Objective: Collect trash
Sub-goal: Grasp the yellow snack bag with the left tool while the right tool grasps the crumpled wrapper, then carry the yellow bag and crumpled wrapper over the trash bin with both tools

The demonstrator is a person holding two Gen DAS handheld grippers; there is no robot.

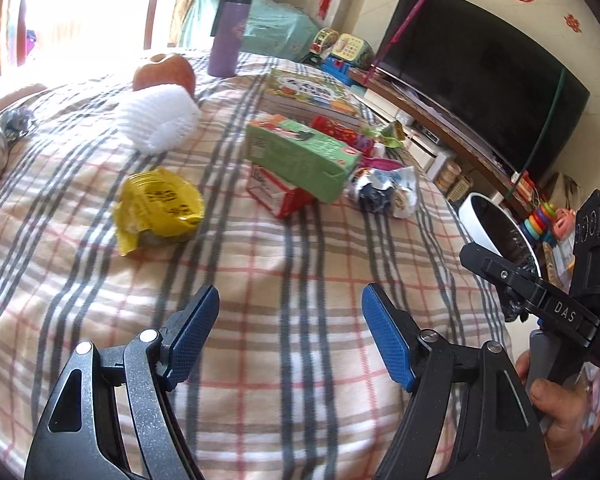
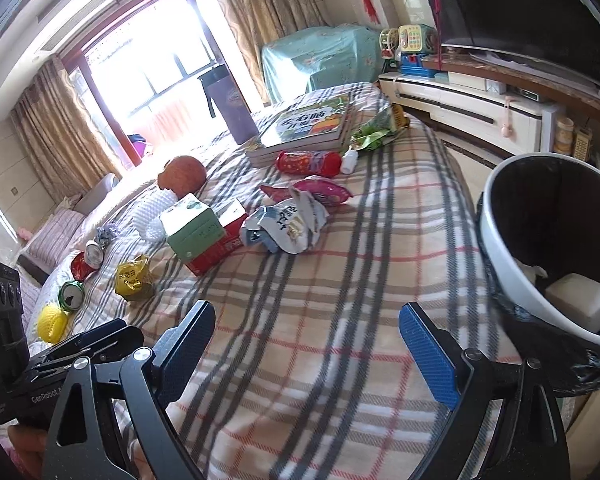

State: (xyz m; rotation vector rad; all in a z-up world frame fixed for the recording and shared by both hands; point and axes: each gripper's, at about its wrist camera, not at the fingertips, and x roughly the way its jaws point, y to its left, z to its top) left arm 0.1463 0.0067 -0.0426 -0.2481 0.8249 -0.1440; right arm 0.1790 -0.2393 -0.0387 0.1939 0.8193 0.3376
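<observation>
Trash lies on a plaid-covered table. A crumpled yellow wrapper lies ahead and left of my left gripper, which is open and empty. A green carton rests on a red box, with a crumpled white-blue bag to their right. My right gripper is open and empty above the cloth; the white-blue bag, a pink wrapper and a red tube lie ahead. A white trash bin with a black liner stands to its right, holding a white block.
An apple, white foam net, purple flask and books sit farther back. Crushed cans and a yellow foam net lie at the left. A TV and its stand are to the right.
</observation>
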